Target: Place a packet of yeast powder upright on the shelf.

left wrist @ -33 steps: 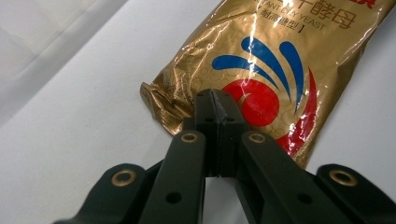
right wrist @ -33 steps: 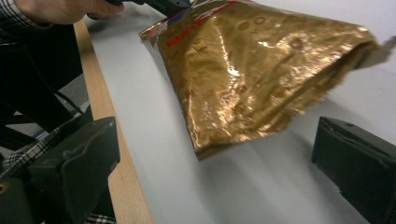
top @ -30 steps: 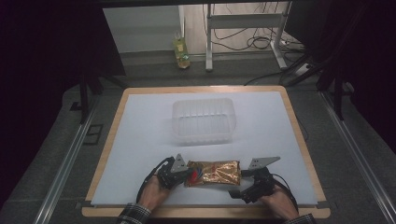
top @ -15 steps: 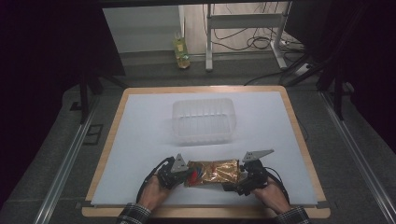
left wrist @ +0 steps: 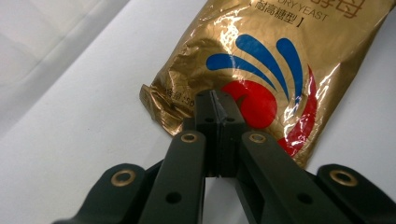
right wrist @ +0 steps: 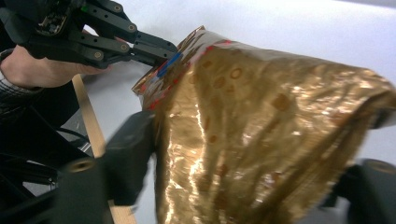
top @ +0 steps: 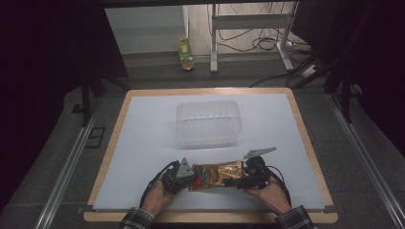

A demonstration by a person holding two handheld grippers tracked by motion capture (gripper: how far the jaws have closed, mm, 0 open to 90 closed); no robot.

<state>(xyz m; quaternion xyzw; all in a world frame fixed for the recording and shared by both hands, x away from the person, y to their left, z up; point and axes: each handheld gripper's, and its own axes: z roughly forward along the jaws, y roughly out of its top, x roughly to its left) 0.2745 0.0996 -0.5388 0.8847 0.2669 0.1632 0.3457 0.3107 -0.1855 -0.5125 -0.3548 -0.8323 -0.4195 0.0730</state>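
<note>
A gold foil yeast bag (top: 215, 174) with a red and blue emblem (left wrist: 280, 56) lies across the front of the white table sheet. My left gripper (top: 190, 180) is shut on the bag's left edge, its jaws pressed together (left wrist: 214, 100) on the crinkled seam. My right gripper (top: 237, 180) has just been closing on the bag's right end. In the right gripper view the bag (right wrist: 261, 130) bulges up between my jaws, which stand against both its sides. The left gripper (right wrist: 163, 51) pinches the far end there.
A clear ribbed plastic tub (top: 207, 121) stands in the middle of the sheet, behind the bag. The wooden table edge (top: 210, 217) runs just below my hands. A yellow bottle (top: 185, 50) stands on the floor beyond the table.
My right gripper has moved left onto the bag's right end and its jaws have narrowed around it. The left gripper and its hold have stayed the same.
</note>
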